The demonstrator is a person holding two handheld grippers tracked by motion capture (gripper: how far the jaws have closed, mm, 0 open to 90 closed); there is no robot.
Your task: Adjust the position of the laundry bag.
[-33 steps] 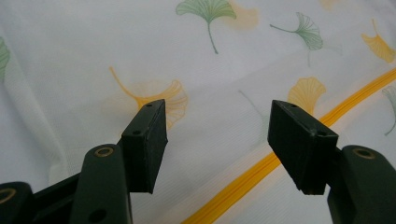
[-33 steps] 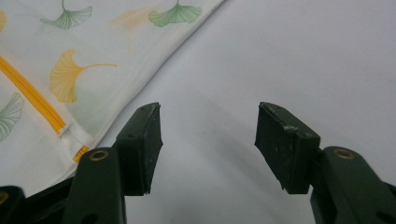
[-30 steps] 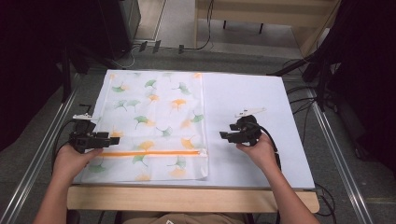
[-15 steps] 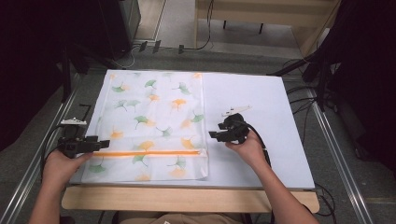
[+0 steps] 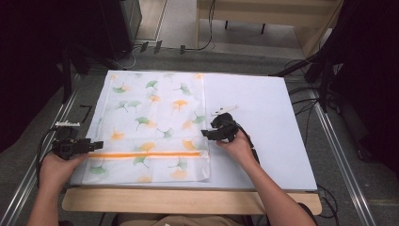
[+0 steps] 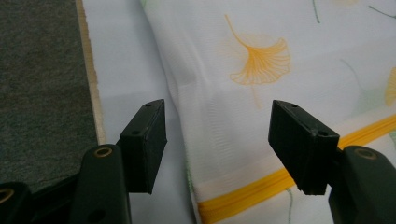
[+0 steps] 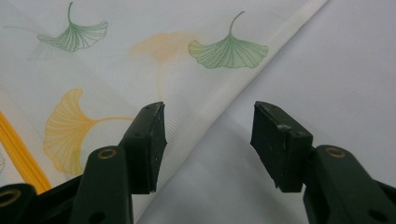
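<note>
Two hand-held grippers, left (image 5: 96, 144) and right (image 5: 205, 133), hang wide open at opposite edges of a leaf-printed mesh bag (image 5: 150, 123) lying flat on the white-covered worktop (image 5: 263, 113); grey floor (image 5: 28, 122) surrounds it.

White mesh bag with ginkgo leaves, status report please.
Left gripper open at white ginkgo-print mesh bag left edge. Right gripper open at right edge. Orange zipper closed. Nothing obstructing.

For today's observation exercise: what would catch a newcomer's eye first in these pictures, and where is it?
First, the white mesh bag printed with green and orange ginkgo leaves, lying flat on the left half of the white sheet on the table. Next, its bright orange zipper running across the near end. Then the two black grippers flanking it, both open: the left gripper at the zipper's left end, the right gripper at the bag's right edge.
</note>
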